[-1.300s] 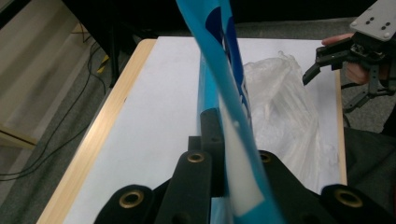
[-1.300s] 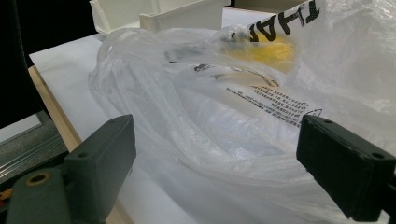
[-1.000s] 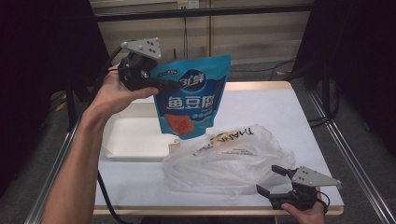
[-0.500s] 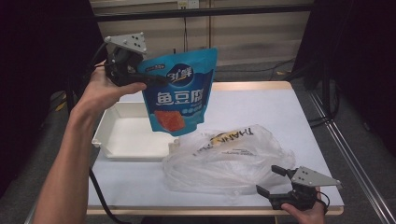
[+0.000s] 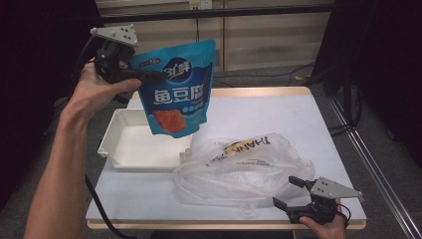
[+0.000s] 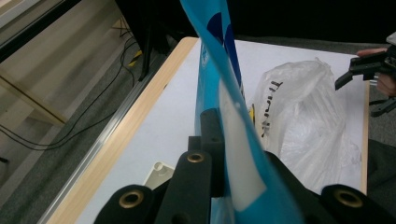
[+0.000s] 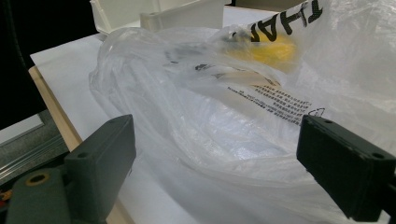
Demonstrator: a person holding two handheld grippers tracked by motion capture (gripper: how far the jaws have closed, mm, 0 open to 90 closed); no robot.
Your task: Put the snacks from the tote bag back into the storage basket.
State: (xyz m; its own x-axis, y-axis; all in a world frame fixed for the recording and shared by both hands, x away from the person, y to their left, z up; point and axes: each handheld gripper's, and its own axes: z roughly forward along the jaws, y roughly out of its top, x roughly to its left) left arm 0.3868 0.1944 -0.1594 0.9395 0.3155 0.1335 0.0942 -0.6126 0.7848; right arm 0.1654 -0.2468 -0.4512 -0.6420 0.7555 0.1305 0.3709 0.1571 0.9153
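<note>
A blue snack pouch (image 5: pixel 176 92) with white lettering hangs in the air above the white tray (image 5: pixel 124 149). My left gripper (image 5: pixel 149 75) is shut on the pouch's top left corner, and its jaws pinch the blue film (image 6: pixel 224 70) edge-on in the left gripper view. A crumpled clear plastic bag (image 5: pixel 244 164) printed "THANK" lies on the table with something yellow inside. At the front right corner my right gripper (image 5: pixel 285 191) stands open and points at the bag. Its two jaws frame the bag (image 7: pixel 233 116) without touching it.
The tray sits at the table's left side, its near rim (image 7: pixel 154 18) just behind the bag. The table (image 5: pixel 278 114) has a wooden edge. Cables lie on the grey floor beyond its far side. My right gripper (image 6: pixel 359 74) also shows beyond the bag (image 6: pixel 303 121).
My left hand has carried the pouch to the left and a little upward, from over the bag toward over the tray. The right gripper has stayed put.
</note>
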